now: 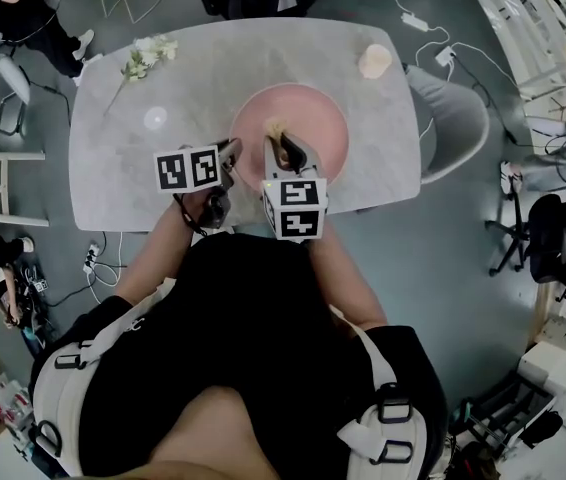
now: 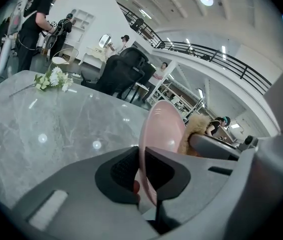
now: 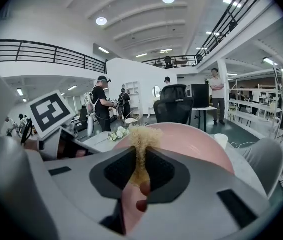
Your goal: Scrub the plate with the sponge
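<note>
On the surface (image 1: 133, 188), near its front edge, a pink plate (image 1: 313, 118) is held at the rim.
Left tongs (image 1: 231, 152) clamp the plate's left rim; right tongs (image 1: 281, 150) pinch the sponge (image 1: 276, 130) over it. Bare surface lies left.

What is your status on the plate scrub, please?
Left gripper shut on plate rim. Right gripper shut on sponge, over the plate. Cup and flowers well apart.
</note>
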`<state>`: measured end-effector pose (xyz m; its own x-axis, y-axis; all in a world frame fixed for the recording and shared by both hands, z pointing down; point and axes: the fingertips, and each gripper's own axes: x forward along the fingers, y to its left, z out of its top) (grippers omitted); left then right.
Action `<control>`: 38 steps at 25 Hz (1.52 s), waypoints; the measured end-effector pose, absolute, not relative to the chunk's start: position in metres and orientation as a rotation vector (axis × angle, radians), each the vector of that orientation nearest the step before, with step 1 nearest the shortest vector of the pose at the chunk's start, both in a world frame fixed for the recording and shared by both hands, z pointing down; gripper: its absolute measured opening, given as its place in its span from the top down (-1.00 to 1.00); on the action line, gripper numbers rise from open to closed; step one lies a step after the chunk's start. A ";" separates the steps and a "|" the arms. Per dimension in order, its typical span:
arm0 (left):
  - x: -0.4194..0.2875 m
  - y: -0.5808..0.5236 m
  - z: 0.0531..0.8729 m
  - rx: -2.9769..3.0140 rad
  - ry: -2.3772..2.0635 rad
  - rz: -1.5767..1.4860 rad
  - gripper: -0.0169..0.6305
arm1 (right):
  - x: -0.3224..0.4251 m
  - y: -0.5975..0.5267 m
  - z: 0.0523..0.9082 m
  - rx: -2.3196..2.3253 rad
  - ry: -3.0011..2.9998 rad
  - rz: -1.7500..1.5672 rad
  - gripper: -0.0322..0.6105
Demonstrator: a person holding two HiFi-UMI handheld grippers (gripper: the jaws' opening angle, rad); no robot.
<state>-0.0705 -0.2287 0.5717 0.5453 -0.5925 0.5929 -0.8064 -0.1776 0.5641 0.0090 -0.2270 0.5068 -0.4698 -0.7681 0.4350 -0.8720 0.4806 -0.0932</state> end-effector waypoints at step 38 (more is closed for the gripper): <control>-0.055 -0.210 0.538 2.093 -1.095 0.399 0.82 | 0.013 -0.279 0.528 1.325 -2.266 0.444 0.71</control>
<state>-0.0551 -0.2098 0.5383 0.5895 -0.5793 0.5628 -0.8057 -0.3720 0.4610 0.0125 -0.2793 0.5279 -0.4195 -0.7227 0.5492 -0.8766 0.4797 -0.0383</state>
